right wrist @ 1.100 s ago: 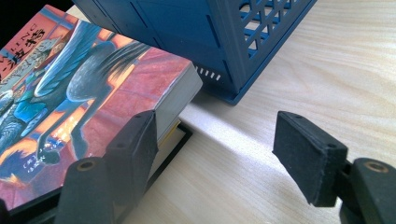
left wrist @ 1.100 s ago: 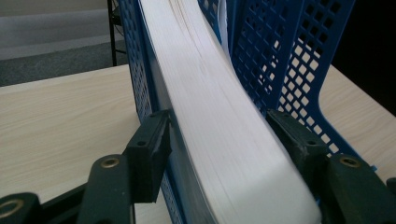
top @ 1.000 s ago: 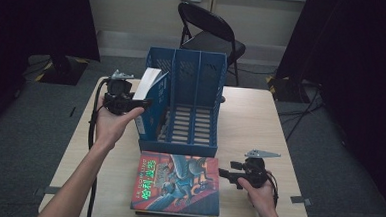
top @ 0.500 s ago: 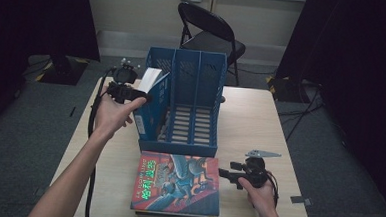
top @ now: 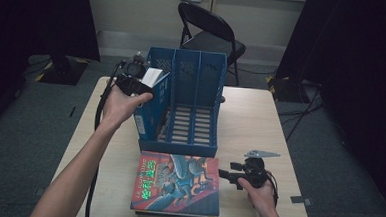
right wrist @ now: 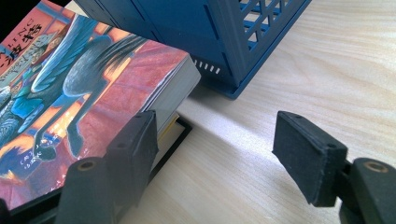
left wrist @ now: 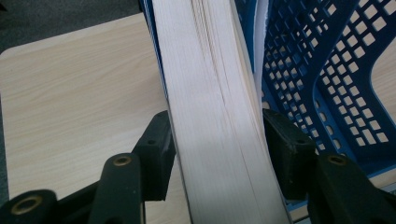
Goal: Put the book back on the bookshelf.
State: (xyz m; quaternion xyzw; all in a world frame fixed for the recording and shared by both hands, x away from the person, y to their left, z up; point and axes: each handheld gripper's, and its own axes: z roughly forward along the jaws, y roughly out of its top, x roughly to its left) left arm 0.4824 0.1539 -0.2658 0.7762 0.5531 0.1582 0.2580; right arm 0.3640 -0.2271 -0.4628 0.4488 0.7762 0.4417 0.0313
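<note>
A thick white-paged book (left wrist: 205, 93) stands tilted in the leftmost slot of the blue file rack (top: 191, 103), its page edge (top: 152, 77) sticking out above the rack wall. My left gripper (top: 142, 88) is shut on that book. Its jaws have just been closing, and both pads now press the page block (left wrist: 217, 149). A red illustrated book (top: 177, 183) lies flat in front of the rack on top of a darker book (right wrist: 173, 135). My right gripper (top: 225, 174) rests open just right of the red book (right wrist: 79, 79), one finger by its corner and the other over bare table (right wrist: 215, 144).
The wooden table (top: 250, 116) has bare surface to the right of the rack. The rack's perforated wall (left wrist: 317, 84) stands close beside the held book. A black folding chair (top: 210, 29) stands behind the table, and dark curtains hang at both sides.
My left hand has risen and moved toward the back of the table with the white-paged book still at the rack's left slot. The right hand has stayed put.
</note>
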